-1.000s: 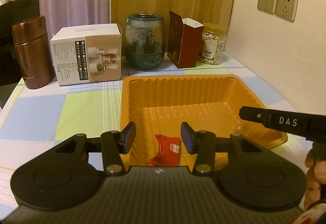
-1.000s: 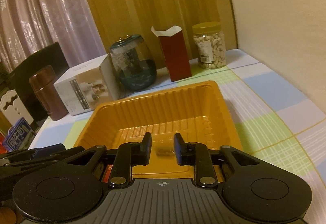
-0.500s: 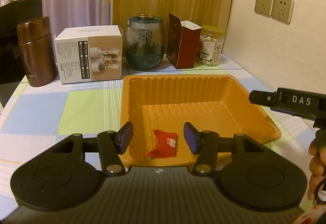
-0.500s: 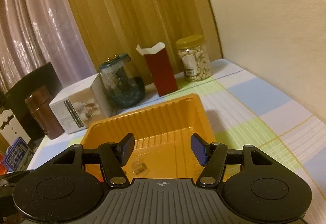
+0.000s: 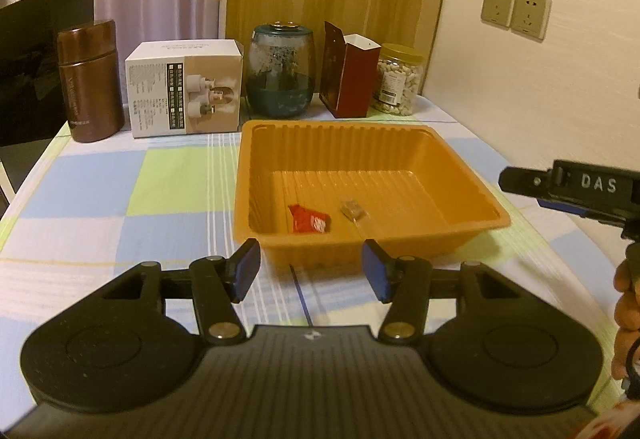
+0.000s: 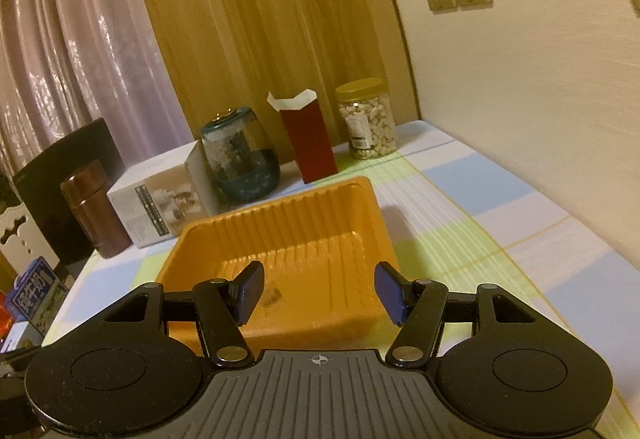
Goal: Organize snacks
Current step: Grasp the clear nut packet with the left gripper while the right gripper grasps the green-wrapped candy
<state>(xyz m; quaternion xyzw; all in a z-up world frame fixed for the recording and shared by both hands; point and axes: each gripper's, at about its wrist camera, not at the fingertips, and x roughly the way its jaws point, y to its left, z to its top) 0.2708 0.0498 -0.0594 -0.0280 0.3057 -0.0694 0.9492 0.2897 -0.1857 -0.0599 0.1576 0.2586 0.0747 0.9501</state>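
Lying side by side on the floor of the orange tray, near its front wall: a red-wrapped snack and a small brown snack. The left gripper and right gripper, both spread wide and empty, hover before the tray on the checked tablecloth.

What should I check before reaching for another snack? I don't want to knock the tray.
1. Left hand-held gripper open, holding nothing: ok.
2. Right hand-held gripper open, holding nothing: ok.
3. Red snack and small clear-wrapped snack lying inside the orange tray: ok.
4. Tray flat on the tablecloth: ok.
5. Left gripper clear of the tray's near rim: ok.
6. Next snack located: cannot tell, none in view outside the tray.
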